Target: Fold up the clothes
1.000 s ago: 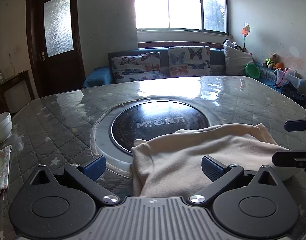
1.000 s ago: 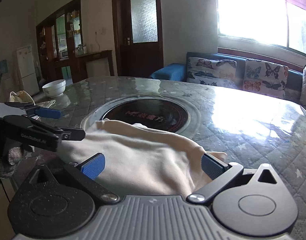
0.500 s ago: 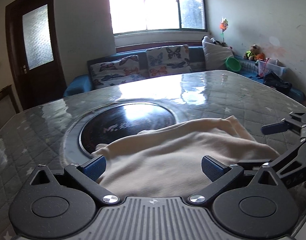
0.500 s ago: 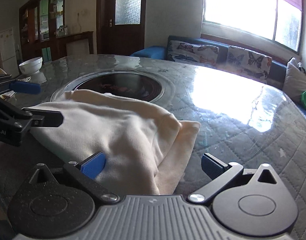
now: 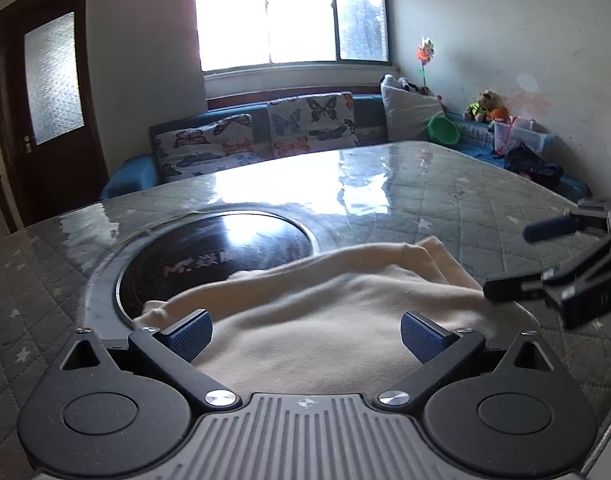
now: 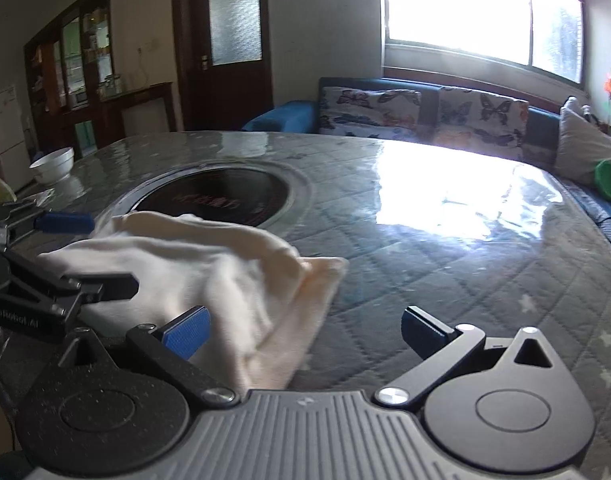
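Left wrist view: left tongs (image 5: 305, 330) spread wide over a cream garment (image 5: 337, 320) lying bunched on the quilted, glossy tabletop (image 5: 445, 200), pinching nothing; far edge of the cloth draped over the rim of the round black induction plate (image 5: 213, 256). Right tongs (image 5: 513, 262) entering from the right edge, also spread, lower finger just beside the garment's right side. Only here: stuffed toys (image 5: 485, 108) and a clear plastic bin (image 5: 525, 132) along the right wall

Right wrist view: right tongs (image 6: 305, 330) splayed, empty, left pad touching the cloth, right pad over bare tabletop (image 6: 445, 240). Cream garment (image 6: 209, 276) heaped at left, a flat corner poking out toward the middle. Left tongs (image 6: 93, 252) seen from the side at the left edge, parted, one finger above the fabric and one near the plate. Only here: white bowl (image 6: 53, 164) at the tabletop's far left corner, dark wooden cabinet (image 6: 77, 64) with glass doors, white fridge (image 6: 5, 136)

Against half a second ago: garment shifted left in the right wrist view, now clear of the right pad; in the left wrist view, more of the right wall showing, right tongs sitting higher beside the cloth
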`<action>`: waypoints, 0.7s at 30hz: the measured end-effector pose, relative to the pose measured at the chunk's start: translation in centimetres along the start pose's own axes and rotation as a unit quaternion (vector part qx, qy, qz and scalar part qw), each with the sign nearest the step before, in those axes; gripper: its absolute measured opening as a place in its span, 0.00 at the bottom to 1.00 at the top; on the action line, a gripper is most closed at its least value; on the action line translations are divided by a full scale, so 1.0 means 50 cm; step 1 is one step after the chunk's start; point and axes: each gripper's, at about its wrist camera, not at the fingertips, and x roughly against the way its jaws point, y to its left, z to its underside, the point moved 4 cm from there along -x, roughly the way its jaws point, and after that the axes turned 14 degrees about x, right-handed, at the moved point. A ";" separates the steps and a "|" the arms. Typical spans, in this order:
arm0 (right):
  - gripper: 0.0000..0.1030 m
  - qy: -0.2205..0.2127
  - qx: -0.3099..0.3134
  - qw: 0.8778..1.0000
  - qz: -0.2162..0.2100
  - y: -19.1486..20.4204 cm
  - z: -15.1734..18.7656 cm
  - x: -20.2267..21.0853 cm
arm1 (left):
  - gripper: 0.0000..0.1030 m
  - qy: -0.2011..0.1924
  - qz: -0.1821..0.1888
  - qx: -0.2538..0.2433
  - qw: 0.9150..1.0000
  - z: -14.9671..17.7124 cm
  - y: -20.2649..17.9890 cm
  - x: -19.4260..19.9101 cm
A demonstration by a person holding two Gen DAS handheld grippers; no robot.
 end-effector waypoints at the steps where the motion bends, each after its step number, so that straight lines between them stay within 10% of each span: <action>1: 1.00 -0.001 0.001 1.000 0.005 -0.006 0.000 0.002 | 0.98 0.003 0.001 -0.004 1.000 0.004 -0.003 -0.003; 8: 1.00 0.029 0.050 0.998 0.032 -0.036 0.027 -0.007 | 0.99 0.017 -0.001 -0.010 1.000 0.020 -0.001 -0.014; 21: 1.00 -0.002 0.185 0.980 -0.071 0.018 0.037 -0.034 | 1.00 0.043 -0.009 -0.001 0.999 0.024 0.005 -0.030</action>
